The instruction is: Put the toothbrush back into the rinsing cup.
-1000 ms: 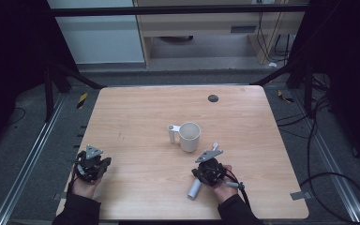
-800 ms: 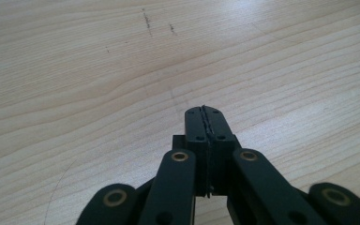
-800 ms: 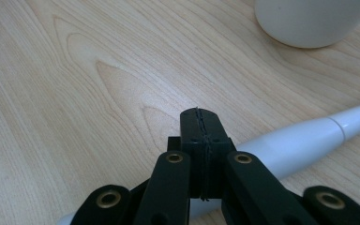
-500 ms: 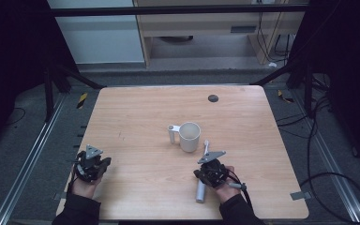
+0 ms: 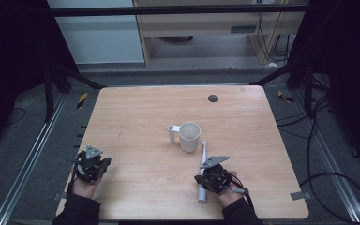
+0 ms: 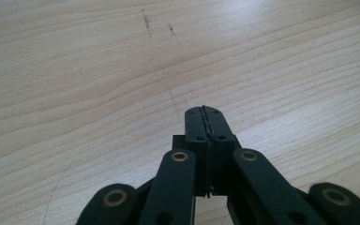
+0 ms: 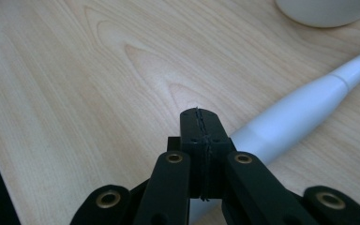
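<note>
Both grippers (image 5: 92, 165) (image 5: 212, 177) closed, empty; toothbrush (image 5: 202, 174) beside right one, near mug (image 5: 189, 136); next likely open, grab

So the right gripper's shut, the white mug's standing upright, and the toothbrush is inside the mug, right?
Not quite: the toothbrush lies flat on the table beside the mug, as the high view shows. The right gripper is shut and the mug is upright.

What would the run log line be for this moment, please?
left hand-held gripper: shut, holding nothing | right hand-held gripper: shut, beside electric toothbrush | toothbrush: lying on table, head near mug
</note>
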`<state>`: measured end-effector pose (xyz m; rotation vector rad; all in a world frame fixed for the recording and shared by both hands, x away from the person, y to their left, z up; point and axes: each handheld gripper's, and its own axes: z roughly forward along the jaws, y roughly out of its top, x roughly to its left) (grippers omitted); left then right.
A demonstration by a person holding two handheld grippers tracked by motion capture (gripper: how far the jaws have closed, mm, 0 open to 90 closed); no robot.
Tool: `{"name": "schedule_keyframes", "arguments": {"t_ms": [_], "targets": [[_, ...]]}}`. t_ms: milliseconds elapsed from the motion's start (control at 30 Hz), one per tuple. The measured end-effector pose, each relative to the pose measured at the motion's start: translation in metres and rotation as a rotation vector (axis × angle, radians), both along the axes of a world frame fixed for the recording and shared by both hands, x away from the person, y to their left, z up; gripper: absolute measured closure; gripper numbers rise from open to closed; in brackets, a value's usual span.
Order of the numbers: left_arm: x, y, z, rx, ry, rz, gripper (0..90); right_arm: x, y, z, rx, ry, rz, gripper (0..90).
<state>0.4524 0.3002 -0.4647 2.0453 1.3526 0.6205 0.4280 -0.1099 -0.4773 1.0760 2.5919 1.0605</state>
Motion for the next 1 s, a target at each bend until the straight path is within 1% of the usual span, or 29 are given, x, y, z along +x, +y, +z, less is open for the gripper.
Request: {"name": "schedule_keyframes", "arguments": {"t_ms": [33,100,233,400,700,800,867,1000], "targets": [[0.0,0.0,0.0,0.0,0.0,0.0,88.9,-0.001,0.0,0.0,0.002,0.008,0.001,90.0],[0.0,0.0,0.0,-0.001,0.0,0.001,88.9,-0.003,0.001,-0.001,-0.003,0.007,0.011,90.0],[0.0,0.0,0.0,-0.001,0.0,0.001,88.9,-0.005,-0.001,-0.002,-0.009,0.009,0.013,90.0],[0.0,0.0,0.0,-0.002,0.0,0.001,88.9,-0.006,-0.006,-0.002,-0.012,0.009,0.004,90.0],[0.0,0.0,0.0,-0.001,0.001,0.001,88.9,-0.009,-0.022,-0.001,-0.021,0.014,-0.033,90.0],[0.0,0.0,0.0,0.0,0.0,0.001,88.9,-0.01,-0.027,-0.001,-0.022,0.007,-0.041,90.0],[0.0,0.0,0.0,0.001,0.0,0.0,88.9,-0.011,-0.035,-0.001,-0.024,0.015,-0.056,90.0],[0.0,0.0,0.0,0.003,0.001,0.0,88.9,-0.012,-0.045,-0.001,-0.027,0.01,-0.082,90.0]]}}
